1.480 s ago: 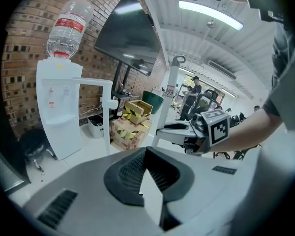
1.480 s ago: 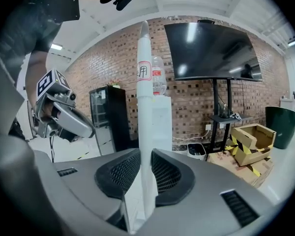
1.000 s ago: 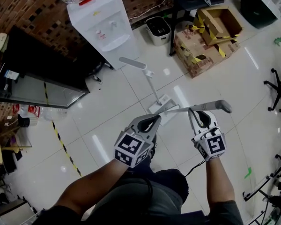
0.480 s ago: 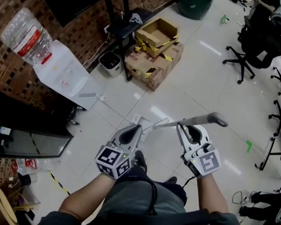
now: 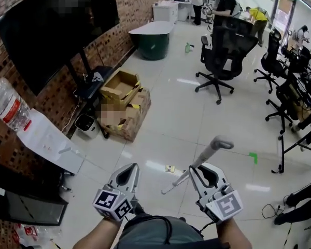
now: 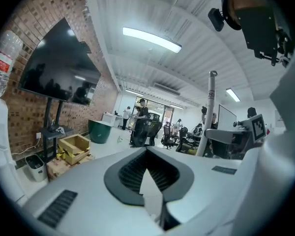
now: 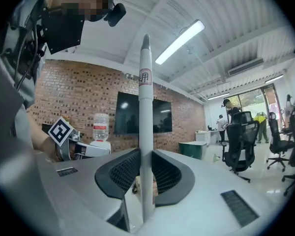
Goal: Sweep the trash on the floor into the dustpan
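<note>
Floor (image 5: 207, 113): pale shiny tiles are seen over most of the head view.
Office chair (image 5: 223, 51): it is seen in the upper middle, well apart from the grippers.
Cardboard boxes (image 5: 120, 85): they are piled by the brick wall in the left half of the frame.
Long handle (image 5: 206, 154): a grey pole is seen slanting from the lower middle up to the right. It is taken to be the broom. Its low end cannot be made out clearly.
Right gripper (image 5: 199, 174): in its own view the right gripper (image 7: 145, 166) is closed tight on the long handle (image 7: 145, 132), which stands up between the jaws.
Left gripper (image 5: 128, 171): in its own view the left gripper (image 6: 148, 154) is closed, and nothing is held in it.
Small scrap (image 5: 169, 168): this bit of trash is seen on the floor in the lower middle, just beside the low part of the handle.
Green bit (image 5: 253, 157): it lies on the floor at the right. What it is cannot be told.
Dustpan: it is not seen in any view.
Doing it well: the dustpan should be found first and set flat near the scrap. The handle should be held tight and tipped down, and the scrap should be pushed with short, slow strokes so it is not flicked away.
</note>
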